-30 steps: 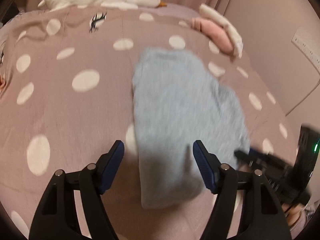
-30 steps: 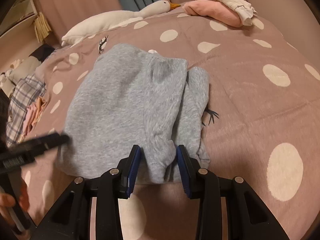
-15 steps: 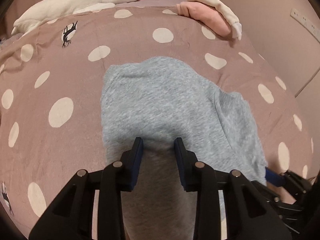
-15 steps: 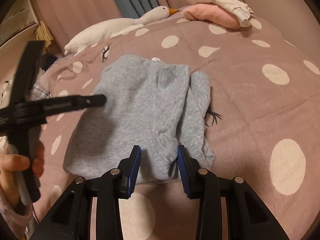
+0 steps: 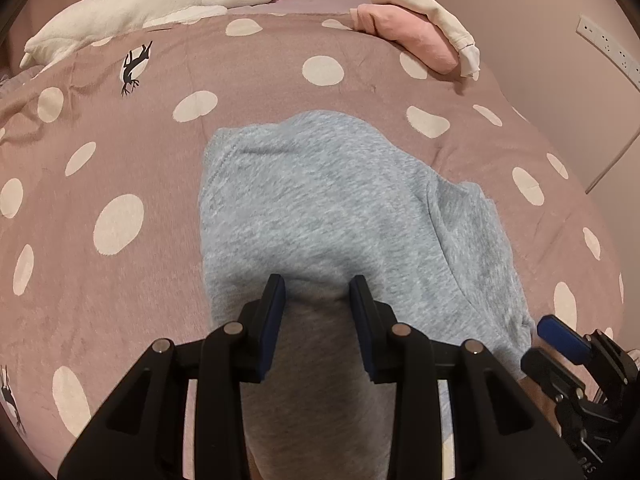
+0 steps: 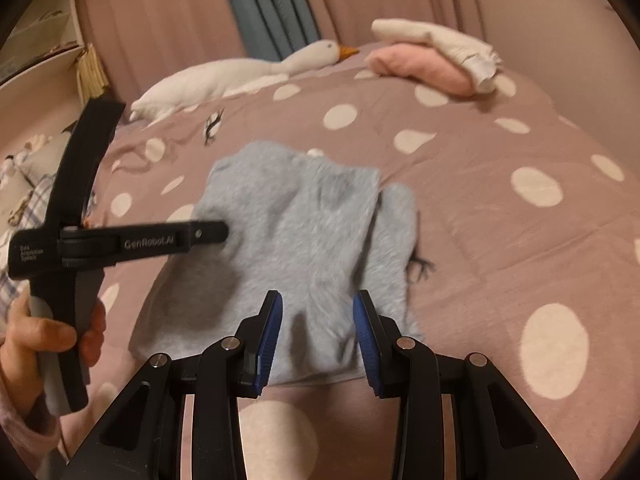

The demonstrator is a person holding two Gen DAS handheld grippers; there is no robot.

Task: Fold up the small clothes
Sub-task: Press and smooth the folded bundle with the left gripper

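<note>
A grey fleece garment (image 5: pixel 340 208) lies folded on the pink polka-dot bedspread (image 5: pixel 100 152). My left gripper (image 5: pixel 316 292) is shut on the garment's near edge, with cloth bunched between its blue pads. The garment also shows in the right wrist view (image 6: pixel 304 240). My right gripper (image 6: pixel 318 308) hovers over the garment's near hem with a partly open gap between its pads; cloth shows in the gap, but a grip is not clear. The left gripper's body (image 6: pixel 120 240) shows at the left of the right wrist view, held by a hand.
A white goose plush (image 5: pixel 140 4) lies along the far edge of the bed. Folded pink and cream clothes (image 5: pixel 420 36) are stacked at the far right. A wall with sockets (image 5: pixel 608 44) runs along the right. Plaid cloth (image 6: pixel 12 288) lies at the left.
My left gripper moved onto the garment's near edge and closed on it. My right gripper pulled back and upward a little, so the garment sits farther off in its view.
</note>
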